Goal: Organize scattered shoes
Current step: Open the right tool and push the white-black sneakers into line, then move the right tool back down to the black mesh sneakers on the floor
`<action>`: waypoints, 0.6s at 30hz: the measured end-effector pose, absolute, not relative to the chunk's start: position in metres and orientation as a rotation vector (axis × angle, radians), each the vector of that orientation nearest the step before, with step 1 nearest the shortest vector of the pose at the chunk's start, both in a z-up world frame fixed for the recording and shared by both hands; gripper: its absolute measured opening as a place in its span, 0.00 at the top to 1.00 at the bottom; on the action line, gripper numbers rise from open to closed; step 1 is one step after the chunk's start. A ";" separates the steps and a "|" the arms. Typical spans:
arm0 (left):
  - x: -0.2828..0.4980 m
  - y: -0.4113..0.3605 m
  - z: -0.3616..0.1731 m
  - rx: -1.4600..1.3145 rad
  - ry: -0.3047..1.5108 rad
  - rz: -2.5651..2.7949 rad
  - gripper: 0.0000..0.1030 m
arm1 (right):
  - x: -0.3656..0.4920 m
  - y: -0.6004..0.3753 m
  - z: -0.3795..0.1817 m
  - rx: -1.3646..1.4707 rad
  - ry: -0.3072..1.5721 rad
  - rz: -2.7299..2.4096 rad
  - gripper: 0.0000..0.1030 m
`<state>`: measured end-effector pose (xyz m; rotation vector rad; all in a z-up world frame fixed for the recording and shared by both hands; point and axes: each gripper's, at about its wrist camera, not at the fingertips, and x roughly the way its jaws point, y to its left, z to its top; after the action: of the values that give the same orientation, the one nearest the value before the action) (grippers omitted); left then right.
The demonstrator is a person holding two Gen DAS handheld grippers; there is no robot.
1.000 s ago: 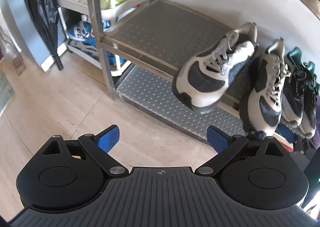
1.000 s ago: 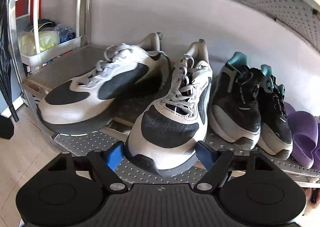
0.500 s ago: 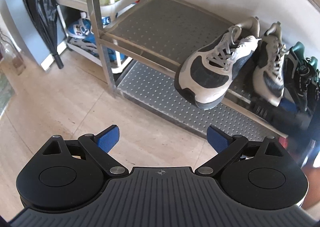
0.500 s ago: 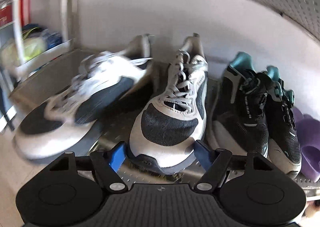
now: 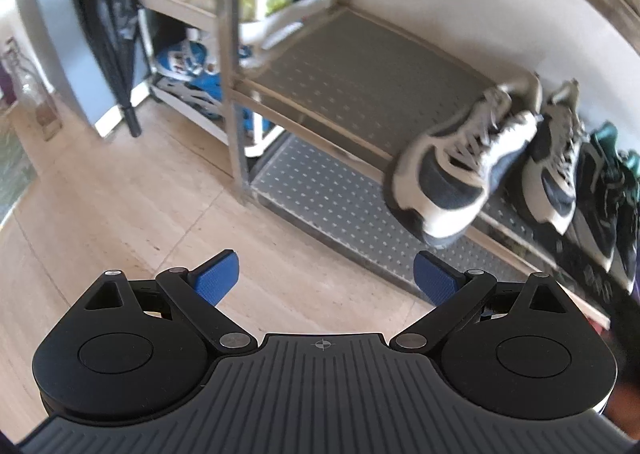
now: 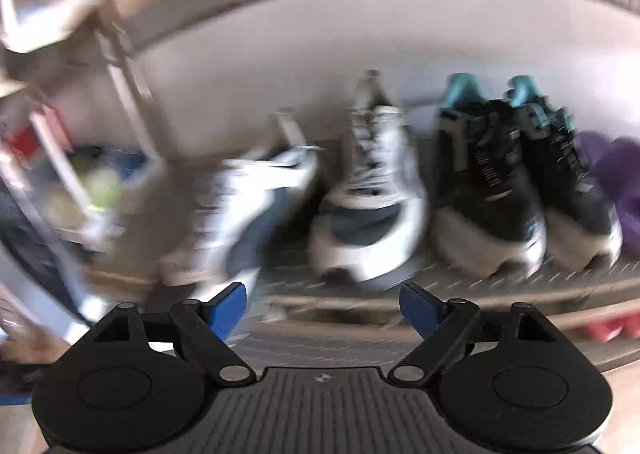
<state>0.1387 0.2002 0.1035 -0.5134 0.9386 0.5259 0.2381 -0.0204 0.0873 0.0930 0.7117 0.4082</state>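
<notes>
A home entryway: a metal shoe rack (image 5: 360,66) at right holds sneakers (image 5: 460,174) (umbrella (image 5: 108,34) upper left), over tiled floor (image 5: 120,214).

Your claw pads (image 5: 216,277) are blue on black arms. The two sneakers (image 5: 460,174) are white with dark grey panels; the pair (image 6: 520,190) beside them black with teal heels. Shelf (image 5: 360,94) grey, dotted. Floor (image 5: 120,206) beige.

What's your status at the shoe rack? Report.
Left gripper open, empty. Right gripper open, empty. Angled white-and-navy sneaker overhangs the shelf edge; its mate sits straight beside the black-and-teal pair. Nothing blocking.
</notes>
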 end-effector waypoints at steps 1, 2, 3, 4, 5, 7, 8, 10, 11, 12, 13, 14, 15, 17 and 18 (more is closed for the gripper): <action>0.136 0.205 0.105 -0.508 0.931 0.544 0.06 | 0.230 -0.012 0.089 0.097 0.697 0.432 0.13; 0.133 0.209 0.106 -0.503 0.924 0.562 0.06 | 0.223 -0.003 0.090 0.094 0.680 0.449 0.11; 0.130 0.215 0.106 -0.498 0.917 0.581 0.06 | 0.217 0.008 0.089 0.085 0.662 0.465 0.09; 0.128 0.219 0.107 -0.496 0.914 0.595 0.06 | 0.213 0.022 0.088 0.065 0.650 0.477 0.08; 0.124 0.227 0.107 -0.496 0.909 0.621 0.06 | 0.210 0.036 0.085 0.041 0.642 0.487 0.08; 0.118 0.240 0.107 -0.507 0.901 0.652 0.06 | 0.208 0.059 0.080 -0.005 0.640 0.505 0.08; 0.115 0.246 0.107 -0.515 0.897 0.666 0.06 | 0.208 0.067 0.077 -0.023 0.638 0.508 0.08; 0.110 0.254 0.107 -0.525 0.891 0.683 0.06 | 0.209 0.086 0.070 -0.081 0.630 0.497 0.08; 0.107 0.259 0.108 -0.530 0.885 0.689 0.06 | 0.211 0.094 0.066 -0.109 0.632 0.484 0.08; 0.106 0.260 0.108 -0.531 0.884 0.689 0.06 | 0.212 0.103 0.062 -0.136 0.633 0.471 0.08; 0.106 0.261 0.108 -0.530 0.885 0.685 0.06 | 0.214 0.109 0.059 -0.152 0.636 0.462 0.09; 0.105 0.262 0.108 -0.530 0.886 0.682 0.06 | 0.216 0.114 0.056 -0.167 0.643 0.445 0.09; 0.106 0.263 0.108 -0.531 0.887 0.679 0.06 | 0.219 0.121 0.053 -0.184 0.654 0.423 0.08; 0.106 0.262 0.107 -0.534 0.895 0.665 0.06 | 0.222 0.130 0.050 -0.235 0.651 0.386 0.21; 0.106 0.262 0.107 -0.536 0.898 0.658 0.06 | 0.223 0.132 0.051 -0.266 0.649 0.380 0.22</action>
<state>0.1061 0.2618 0.1069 -0.5358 0.8981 0.6580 0.2230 0.1318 0.0507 -0.2660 0.6495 0.3798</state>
